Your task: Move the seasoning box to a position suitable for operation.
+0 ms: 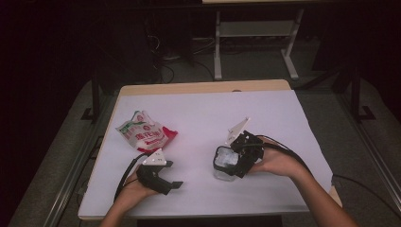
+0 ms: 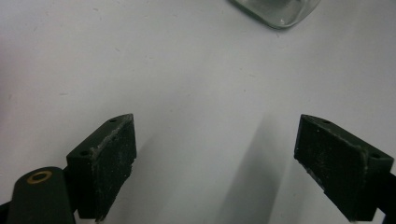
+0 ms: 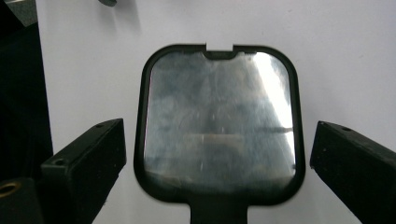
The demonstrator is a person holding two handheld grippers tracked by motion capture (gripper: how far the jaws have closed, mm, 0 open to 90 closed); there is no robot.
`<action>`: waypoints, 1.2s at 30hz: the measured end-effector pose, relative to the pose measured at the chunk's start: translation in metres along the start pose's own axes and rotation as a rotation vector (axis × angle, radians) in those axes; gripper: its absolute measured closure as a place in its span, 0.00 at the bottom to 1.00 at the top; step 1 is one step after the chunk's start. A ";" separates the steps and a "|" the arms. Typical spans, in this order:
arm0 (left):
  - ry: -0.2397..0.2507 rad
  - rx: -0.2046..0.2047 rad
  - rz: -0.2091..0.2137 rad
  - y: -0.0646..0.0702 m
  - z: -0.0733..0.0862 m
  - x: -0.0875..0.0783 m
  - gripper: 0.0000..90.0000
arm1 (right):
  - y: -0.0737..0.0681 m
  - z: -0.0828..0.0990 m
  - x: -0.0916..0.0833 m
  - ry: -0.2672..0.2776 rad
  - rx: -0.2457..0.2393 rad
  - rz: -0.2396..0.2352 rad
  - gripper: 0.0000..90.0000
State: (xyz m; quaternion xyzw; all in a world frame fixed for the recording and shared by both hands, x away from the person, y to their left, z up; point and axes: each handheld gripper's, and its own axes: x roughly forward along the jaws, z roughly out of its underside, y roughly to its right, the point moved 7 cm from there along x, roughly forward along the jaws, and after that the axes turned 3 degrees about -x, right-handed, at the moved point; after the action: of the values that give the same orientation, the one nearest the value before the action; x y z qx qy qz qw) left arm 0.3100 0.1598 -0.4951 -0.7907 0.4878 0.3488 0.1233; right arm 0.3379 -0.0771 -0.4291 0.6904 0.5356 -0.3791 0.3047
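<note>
White sheeting covers the table (image 1: 203, 113), with dark floor and a pale metal stand beyond it at twelve o'clock. Toward five o'clock on the sheet, the right gripper (image 1: 226, 163) points down over a small clear container (image 3: 219, 123) with a black-rimmed, see-through lid. Its jaws stand apart, one on each side of the lid and clear of its rim, pressing nothing. Through the lid I can only make out pale reflections, so what is inside I cannot tell. From above, the container (image 1: 224, 163) sits right under that gripper, its clear base showing just below the black rim.

Over at seven o'clock the left gripper (image 1: 171, 184) rests low on the sheet, jaws spread wide with bare white surface between them; the clear corner of the container (image 2: 278, 11) shows at one o'clock in its own view, well apart from it.

At ten o'clock, near the left gripper, lies a crumpled white, red and green snack bag (image 1: 147, 134), its contents not visible.
</note>
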 end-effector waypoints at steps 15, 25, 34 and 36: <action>0.001 -0.007 0.000 0.000 0.000 0.000 0.14 | 0.000 0.038 -0.025 0.072 0.078 0.006 0.05; 0.002 -0.007 -0.002 0.000 0.001 0.001 0.14 | 0.001 0.070 -0.030 0.186 0.203 0.005 0.15; 0.008 -0.007 -0.011 0.000 0.000 -0.001 0.14 | -0.007 0.093 -0.031 0.281 0.241 0.006 0.43; 0.010 -0.012 -0.013 0.000 0.000 -0.002 0.14 | -0.010 0.096 -0.030 0.287 0.244 0.006 0.51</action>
State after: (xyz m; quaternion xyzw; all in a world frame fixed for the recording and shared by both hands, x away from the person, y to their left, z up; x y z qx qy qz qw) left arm 0.3095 0.1616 -0.4936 -0.7965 0.4809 0.3469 0.1183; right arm 0.3052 -0.1692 -0.4547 0.7708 0.5216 -0.3378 0.1404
